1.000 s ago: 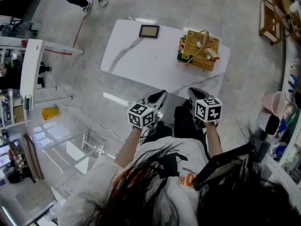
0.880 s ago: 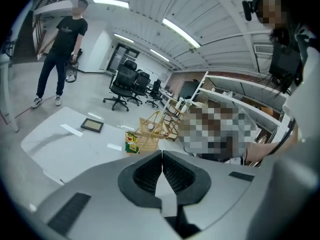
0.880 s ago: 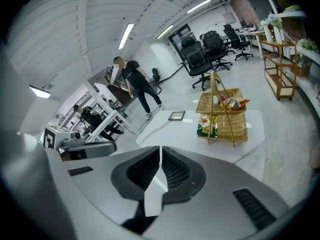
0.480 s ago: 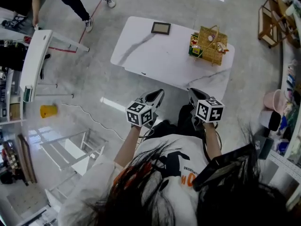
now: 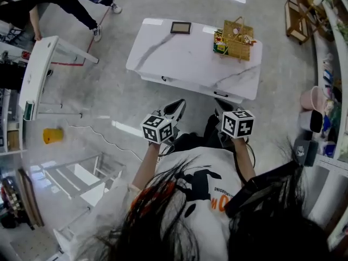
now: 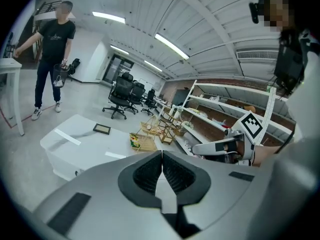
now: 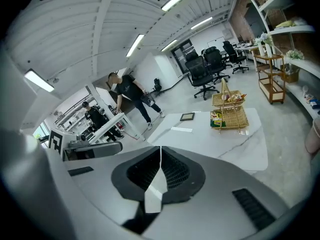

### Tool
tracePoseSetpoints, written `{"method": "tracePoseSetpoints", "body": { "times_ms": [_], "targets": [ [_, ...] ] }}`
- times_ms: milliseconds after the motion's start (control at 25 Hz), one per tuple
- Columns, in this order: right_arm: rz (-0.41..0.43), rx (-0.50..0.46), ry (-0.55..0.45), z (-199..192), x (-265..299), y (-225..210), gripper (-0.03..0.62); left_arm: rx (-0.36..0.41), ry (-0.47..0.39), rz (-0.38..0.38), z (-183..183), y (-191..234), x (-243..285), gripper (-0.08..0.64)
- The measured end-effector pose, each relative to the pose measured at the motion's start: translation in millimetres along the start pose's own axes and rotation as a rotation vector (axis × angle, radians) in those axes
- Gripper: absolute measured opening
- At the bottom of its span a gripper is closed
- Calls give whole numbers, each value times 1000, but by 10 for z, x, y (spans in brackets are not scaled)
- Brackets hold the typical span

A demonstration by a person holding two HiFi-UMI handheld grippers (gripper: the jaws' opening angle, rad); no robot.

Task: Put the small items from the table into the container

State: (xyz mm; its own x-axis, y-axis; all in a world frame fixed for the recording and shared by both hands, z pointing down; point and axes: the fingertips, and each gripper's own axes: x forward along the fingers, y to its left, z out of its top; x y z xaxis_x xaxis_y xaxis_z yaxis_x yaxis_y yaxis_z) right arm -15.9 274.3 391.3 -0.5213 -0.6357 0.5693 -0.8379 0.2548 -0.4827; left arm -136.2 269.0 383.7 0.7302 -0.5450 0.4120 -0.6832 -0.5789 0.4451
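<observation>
A wicker basket [image 5: 237,36] with a handle stands on the far right part of the white marble table [image 5: 179,58], holding several small packets. A small dark picture frame [image 5: 180,28] lies at the table's far edge. Both grippers hang over the floor, well short of the table's near edge. My left gripper [image 5: 178,104] is shut with nothing in it, and its jaws meet in the left gripper view [image 6: 161,154]. My right gripper [image 5: 219,104] is shut and empty too [image 7: 160,151]. The basket [image 7: 230,111] and the frame [image 7: 188,116] show far ahead in the right gripper view.
A person [image 6: 52,54] stands beyond the table's left end beside a white desk [image 5: 41,69]. A yellow object [image 5: 51,135] and a cable lie on the floor at left. A wooden rack [image 5: 296,15], a pink bucket [image 5: 310,98] and shelves line the right side.
Both grippers have drawn back from the table's near edge and now hang over the floor. The table and basket sit farther off in the head view. Both stayed shut.
</observation>
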Motion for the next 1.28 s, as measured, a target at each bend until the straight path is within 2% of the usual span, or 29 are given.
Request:
{"method": "tracePoseSetpoints", "body": {
  "times_ms": [320,480,840,1280],
  "targets": [
    [-22,-7,-16,-231,-381,72,21,10,-64,-28,-11,-257,-129,11],
    [-27,-45,-9,-271,-510,77,20,5,-94,-45,14,-411,-113,11],
    [-19,-119,5,-352,-632,83,18,40,-82,-49,-28,-592,-65,11],
    [-21,-102,-29,-321,-802,-53,17,93,-56,-71,-28,-854,46,11]
  ]
}}
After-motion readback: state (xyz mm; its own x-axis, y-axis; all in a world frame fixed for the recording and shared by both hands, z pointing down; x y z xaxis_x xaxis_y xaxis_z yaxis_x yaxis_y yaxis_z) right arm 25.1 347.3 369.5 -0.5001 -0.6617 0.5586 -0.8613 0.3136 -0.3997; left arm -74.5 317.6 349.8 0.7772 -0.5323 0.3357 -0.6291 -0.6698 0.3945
